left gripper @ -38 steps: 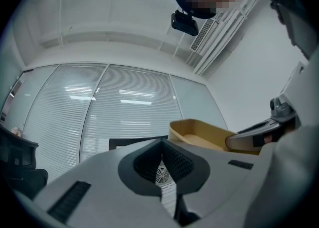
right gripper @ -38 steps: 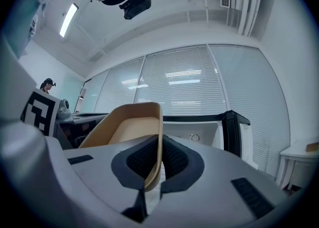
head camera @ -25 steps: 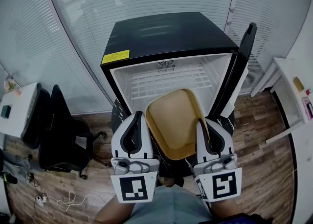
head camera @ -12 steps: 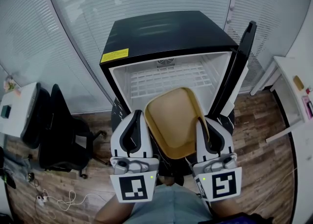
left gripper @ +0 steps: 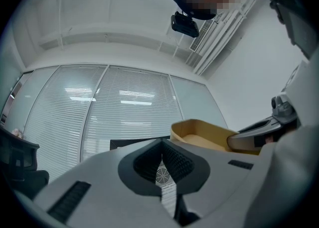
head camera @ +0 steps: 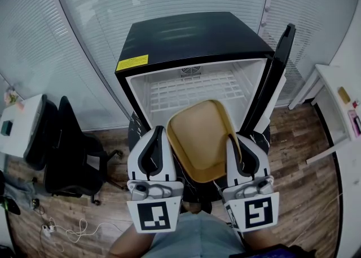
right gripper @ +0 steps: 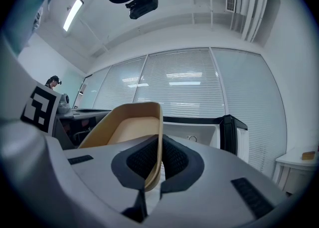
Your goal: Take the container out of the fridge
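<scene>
Right gripper [right gripper: 158, 162] clamped on the right wall of the tan container [head camera: 200, 138], thin wall pinched between pads so one grip carries it. Left gripper [left gripper: 161, 148] jaws together, empty, just beside container's left wall, probably as a steadying guard. Container empty, held near side of the open fridge [head camera: 192, 43], below its wire shelf [head camera: 192, 90]; removal looks nearly done

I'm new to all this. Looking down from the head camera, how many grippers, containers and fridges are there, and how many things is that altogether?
Grippers: 2, the left gripper and the right gripper
Container: 1
Fridge: 1
Total: 4
</scene>
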{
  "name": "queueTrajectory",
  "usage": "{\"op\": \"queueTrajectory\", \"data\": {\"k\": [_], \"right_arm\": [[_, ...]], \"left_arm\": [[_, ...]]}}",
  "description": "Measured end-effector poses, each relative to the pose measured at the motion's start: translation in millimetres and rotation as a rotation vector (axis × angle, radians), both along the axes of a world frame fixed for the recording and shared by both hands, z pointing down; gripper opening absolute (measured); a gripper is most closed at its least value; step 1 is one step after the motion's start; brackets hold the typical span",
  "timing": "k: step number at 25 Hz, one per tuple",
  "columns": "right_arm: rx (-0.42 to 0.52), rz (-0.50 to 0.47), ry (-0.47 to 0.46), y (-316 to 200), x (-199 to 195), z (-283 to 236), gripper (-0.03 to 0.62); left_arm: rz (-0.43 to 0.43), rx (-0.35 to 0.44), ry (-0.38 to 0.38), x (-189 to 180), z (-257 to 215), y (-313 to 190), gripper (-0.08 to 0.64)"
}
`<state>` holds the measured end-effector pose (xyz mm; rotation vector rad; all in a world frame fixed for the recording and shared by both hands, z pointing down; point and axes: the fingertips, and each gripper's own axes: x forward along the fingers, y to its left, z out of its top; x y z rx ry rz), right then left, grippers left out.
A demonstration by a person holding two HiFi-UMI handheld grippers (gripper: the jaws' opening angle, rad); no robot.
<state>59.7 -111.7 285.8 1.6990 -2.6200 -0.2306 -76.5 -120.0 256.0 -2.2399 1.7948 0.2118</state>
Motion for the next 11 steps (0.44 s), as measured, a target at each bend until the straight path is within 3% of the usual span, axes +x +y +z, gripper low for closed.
{"op": "queueTrajectory", "data": {"k": [11], "right_arm": [[-0.01, -0.013, 0.009, 7.0, -2.0, 0.4, 0.015]], "left_arm": [[0.0, 0.015, 0.006, 0.3, -5.6, 6.0, 0.014]]}}
